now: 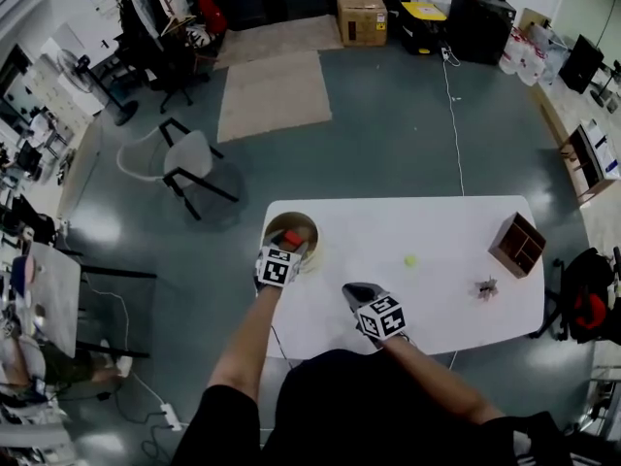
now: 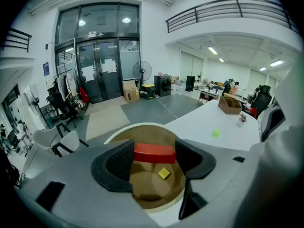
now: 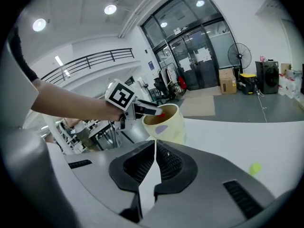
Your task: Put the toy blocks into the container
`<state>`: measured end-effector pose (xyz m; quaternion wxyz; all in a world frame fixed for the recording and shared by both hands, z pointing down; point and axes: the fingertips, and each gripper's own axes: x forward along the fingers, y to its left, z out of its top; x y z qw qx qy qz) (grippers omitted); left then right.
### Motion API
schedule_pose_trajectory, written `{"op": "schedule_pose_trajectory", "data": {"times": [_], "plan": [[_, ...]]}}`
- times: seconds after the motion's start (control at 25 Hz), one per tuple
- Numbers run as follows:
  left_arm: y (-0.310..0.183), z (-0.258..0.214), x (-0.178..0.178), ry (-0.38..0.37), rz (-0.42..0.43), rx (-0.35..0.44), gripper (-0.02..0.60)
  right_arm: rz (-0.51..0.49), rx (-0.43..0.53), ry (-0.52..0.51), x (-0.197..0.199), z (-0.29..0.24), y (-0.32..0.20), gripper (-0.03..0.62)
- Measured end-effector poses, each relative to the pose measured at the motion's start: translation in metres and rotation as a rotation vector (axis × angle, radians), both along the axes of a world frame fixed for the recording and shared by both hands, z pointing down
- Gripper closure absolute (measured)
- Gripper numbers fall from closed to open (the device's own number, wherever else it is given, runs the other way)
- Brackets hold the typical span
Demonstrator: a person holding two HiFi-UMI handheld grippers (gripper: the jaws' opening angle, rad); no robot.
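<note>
Grey workshop flooring surrounds the white table (image 1: 446, 231), where the job looks roughly midway. At the table's far left corner stands the round cream container with a brown inside (image 1: 291, 216), and one small yellow cube block (image 2: 164, 173) already lies on its bottom. The left tool (image 1: 288, 242) hangs right over the opening, clamped on a red rectangular block (image 2: 154, 153) that spans its pads, so I'd judge that one only needs letting go. The right tool (image 3: 155, 146) is closed tight on nothing, low over the near edge. One small yellow-green block (image 1: 410, 259) sits out mid-table, well apart from the container, waiting to be fetched.
</note>
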<state>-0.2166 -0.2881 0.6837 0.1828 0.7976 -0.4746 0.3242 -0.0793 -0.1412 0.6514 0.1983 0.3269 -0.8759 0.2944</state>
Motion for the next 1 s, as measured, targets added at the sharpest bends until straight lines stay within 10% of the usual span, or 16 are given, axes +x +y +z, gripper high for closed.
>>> {"op": "schedule_pose_trajectory", "data": {"times": [1.0], "plan": [[-0.009,0.024,0.003,-0.035,0.082,-0.006,0.314,0.136,-0.056,0.061,0.039,0.02,0.044,0.586]]}}
